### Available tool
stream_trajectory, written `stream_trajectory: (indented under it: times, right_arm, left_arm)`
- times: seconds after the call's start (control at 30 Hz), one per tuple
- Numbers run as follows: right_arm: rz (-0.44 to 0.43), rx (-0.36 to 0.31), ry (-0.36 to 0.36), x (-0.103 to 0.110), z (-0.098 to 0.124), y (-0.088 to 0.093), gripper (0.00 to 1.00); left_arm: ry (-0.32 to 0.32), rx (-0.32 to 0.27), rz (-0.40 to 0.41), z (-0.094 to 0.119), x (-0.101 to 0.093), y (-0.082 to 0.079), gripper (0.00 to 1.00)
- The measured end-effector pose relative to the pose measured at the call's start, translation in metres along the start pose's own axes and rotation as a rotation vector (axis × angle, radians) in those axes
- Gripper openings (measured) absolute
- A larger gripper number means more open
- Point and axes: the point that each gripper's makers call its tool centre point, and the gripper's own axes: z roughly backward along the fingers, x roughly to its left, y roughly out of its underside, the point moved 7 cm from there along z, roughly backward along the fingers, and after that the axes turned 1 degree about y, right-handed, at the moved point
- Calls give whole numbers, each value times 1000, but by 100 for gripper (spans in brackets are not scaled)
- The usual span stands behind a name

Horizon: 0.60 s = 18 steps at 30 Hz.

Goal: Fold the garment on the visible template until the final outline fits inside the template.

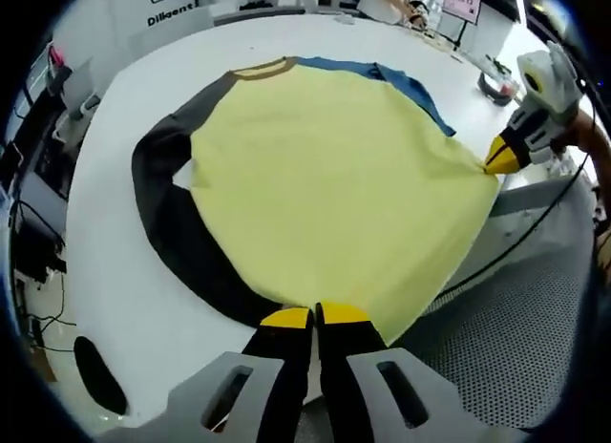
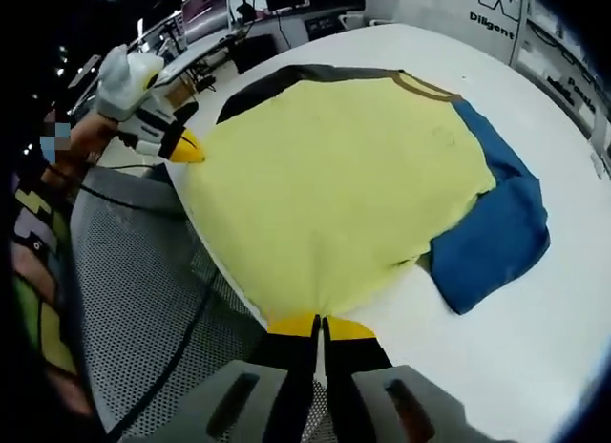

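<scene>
Yellow shirt flat on white table, hem corners pinched by left gripper fingers and right gripper fingers

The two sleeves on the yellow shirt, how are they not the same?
The blue sleeve is bright blue; the dark sleeve is charcoal grey. The blue sleeve looks short and folded back toward the yellow body, while the dark sleeve stretches in a long curve along its edge. Both lie flat on the white table, joined to the same shirt.

Two grippers, both squeezed tight.
The left gripper and the right gripper each have yellow tips pressed together, pinching the shirt's edge, one at each bottom corner.
</scene>
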Motion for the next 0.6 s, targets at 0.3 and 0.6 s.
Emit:
stream_trajectory:
  times: [0.3,0.6]
  right_arm:
    - [-3,200,-115,13,-16,21,0]
    - [-9,340,-185,25,-36,35,0]
  left_arm:
    - [-90,138,-120,-11,2,9,0]
    - [-125,226,-158,-20,7,20,0]
